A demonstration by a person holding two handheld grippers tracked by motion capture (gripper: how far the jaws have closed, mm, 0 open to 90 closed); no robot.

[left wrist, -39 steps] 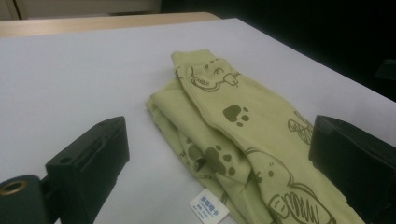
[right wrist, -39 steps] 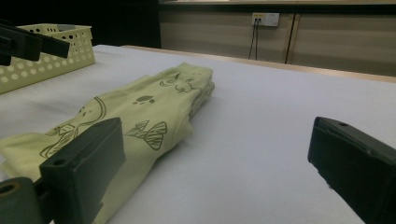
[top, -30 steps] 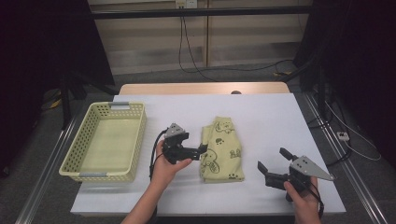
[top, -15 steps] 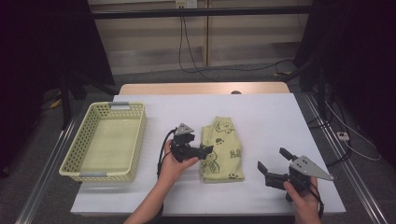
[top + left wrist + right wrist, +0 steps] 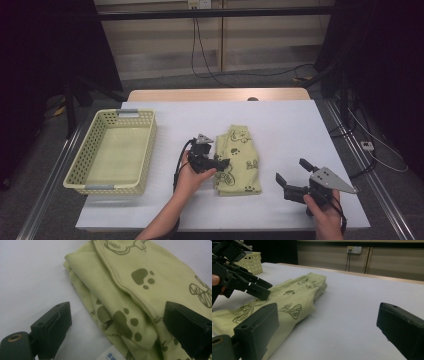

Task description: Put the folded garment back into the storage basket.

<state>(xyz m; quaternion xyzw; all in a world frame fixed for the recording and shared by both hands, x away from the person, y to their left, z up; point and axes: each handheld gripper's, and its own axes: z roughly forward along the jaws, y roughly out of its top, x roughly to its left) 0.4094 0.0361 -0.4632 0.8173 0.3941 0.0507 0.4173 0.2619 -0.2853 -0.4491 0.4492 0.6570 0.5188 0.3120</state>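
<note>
A folded pale-green cloth [image 5: 241, 156] printed with paw marks and animal drawings lies in the middle of the white table [image 5: 280, 125]. My left gripper [image 5: 221, 163] is open at the cloth's left edge, its jaws reaching over the fabric. In the left gripper view the cloth [image 5: 140, 285] lies between the spread jaws of that gripper [image 5: 117, 315], with its folded layers and a white tag [image 5: 110, 356] near the bottom. My right gripper [image 5: 291, 171] is open and holds nothing, a little right of the cloth near the front edge. Its view [image 5: 328, 315] shows the cloth [image 5: 297, 292] and the left gripper [image 5: 259, 288].
A pale-yellow perforated basket [image 5: 75, 171] stands at the table's left side and holds nothing; it also appears far off as the basket [image 5: 252, 262] in the right gripper view. Bare white table spreads behind and to the right of the cloth. Cables hang behind the table.
My left gripper has moved right, from beside the cloth to over its left edge. The right gripper and the cloth have stayed put.
</note>
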